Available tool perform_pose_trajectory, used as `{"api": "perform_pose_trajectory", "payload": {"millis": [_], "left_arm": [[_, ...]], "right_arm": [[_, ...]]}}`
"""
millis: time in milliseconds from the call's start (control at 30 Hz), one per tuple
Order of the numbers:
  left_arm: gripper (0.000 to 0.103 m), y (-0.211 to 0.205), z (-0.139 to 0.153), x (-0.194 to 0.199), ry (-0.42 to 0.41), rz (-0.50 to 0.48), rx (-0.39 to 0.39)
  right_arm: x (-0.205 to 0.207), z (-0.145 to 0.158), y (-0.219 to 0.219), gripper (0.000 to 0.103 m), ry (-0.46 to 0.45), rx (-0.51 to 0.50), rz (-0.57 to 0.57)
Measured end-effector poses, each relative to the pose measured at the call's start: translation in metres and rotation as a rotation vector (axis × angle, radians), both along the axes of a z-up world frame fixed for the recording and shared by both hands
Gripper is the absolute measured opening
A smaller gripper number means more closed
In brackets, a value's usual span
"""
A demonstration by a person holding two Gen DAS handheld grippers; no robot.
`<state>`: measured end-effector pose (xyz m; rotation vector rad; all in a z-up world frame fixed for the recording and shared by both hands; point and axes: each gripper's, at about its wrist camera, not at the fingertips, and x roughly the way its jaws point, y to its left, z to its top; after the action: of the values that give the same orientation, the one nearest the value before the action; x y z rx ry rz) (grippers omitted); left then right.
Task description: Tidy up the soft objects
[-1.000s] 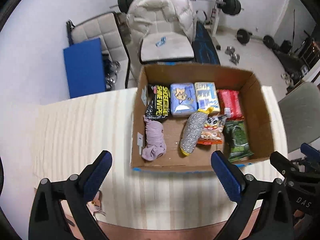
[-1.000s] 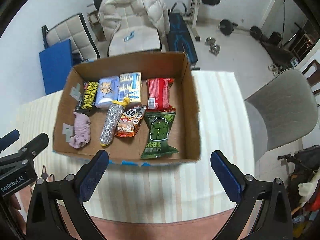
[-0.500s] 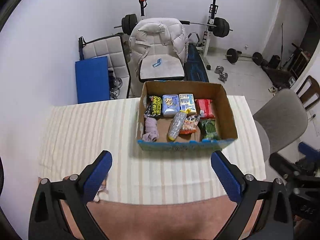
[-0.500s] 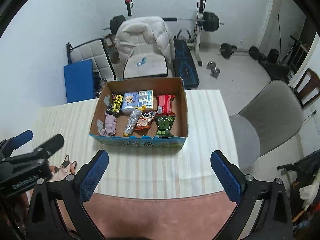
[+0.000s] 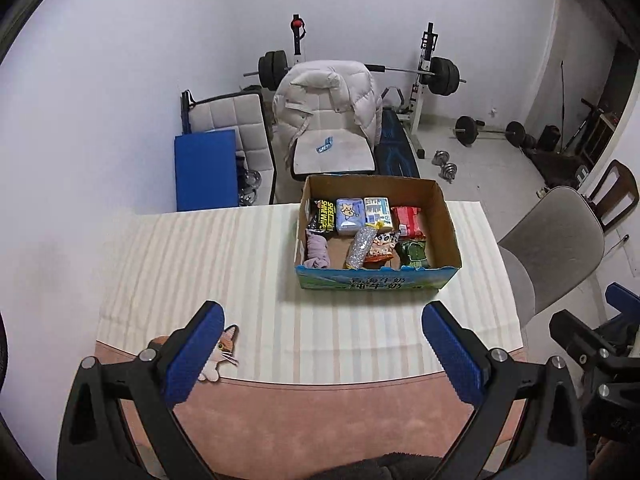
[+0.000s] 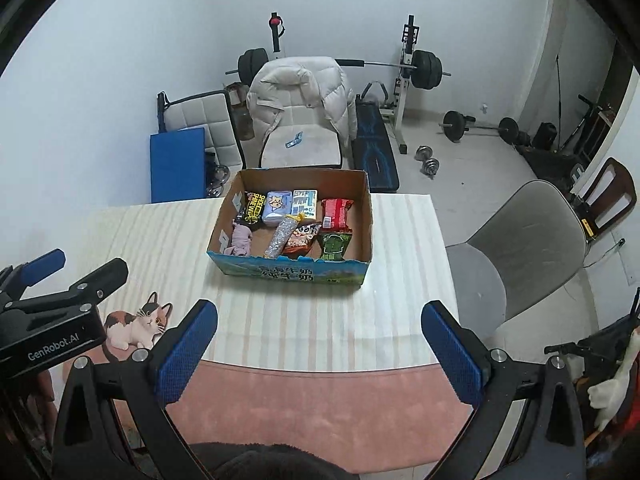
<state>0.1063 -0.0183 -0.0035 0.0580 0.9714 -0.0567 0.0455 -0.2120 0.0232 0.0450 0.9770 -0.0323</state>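
Note:
A cardboard box point(image 5: 444, 216) point(image 6: 360, 268) stands on the striped tablecloth at the table's far side. Inside lie several soft packs: a mauve cloth bundle point(image 5: 318, 251) point(image 6: 241, 238), a silver pouch point(image 5: 361, 242) point(image 6: 282, 236), a blue tissue pack point(image 5: 350, 216), a red pack point(image 5: 407, 221) point(image 6: 337, 213) and a green pack point(image 5: 414, 254) point(image 6: 334, 246). My left gripper point(image 5: 322, 354) is open and empty, well back from the box. My right gripper point(image 6: 320, 352) is open and empty too.
A cat picture point(image 6: 136, 324) point(image 5: 218, 354) lies on the pink mat at the near left. A grey chair point(image 6: 516, 248) stands right of the table. A chair with a white jacket point(image 5: 326, 108) and weight equipment stand behind.
Both grippers have pulled back and up from just above the box to the table's near edge. The box contents have not moved.

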Motion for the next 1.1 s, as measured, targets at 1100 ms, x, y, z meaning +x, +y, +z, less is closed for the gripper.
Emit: {"api": "perform_pose_trajectory", "payload": {"millis": [1100], "left_arm": [[0.102,-0.019,-0.004,0.037,-0.056,0.004,0.009]], "right_arm": [[0.057,0.013,-0.022,0.103,-0.119,-0.092,-0.099]]}}
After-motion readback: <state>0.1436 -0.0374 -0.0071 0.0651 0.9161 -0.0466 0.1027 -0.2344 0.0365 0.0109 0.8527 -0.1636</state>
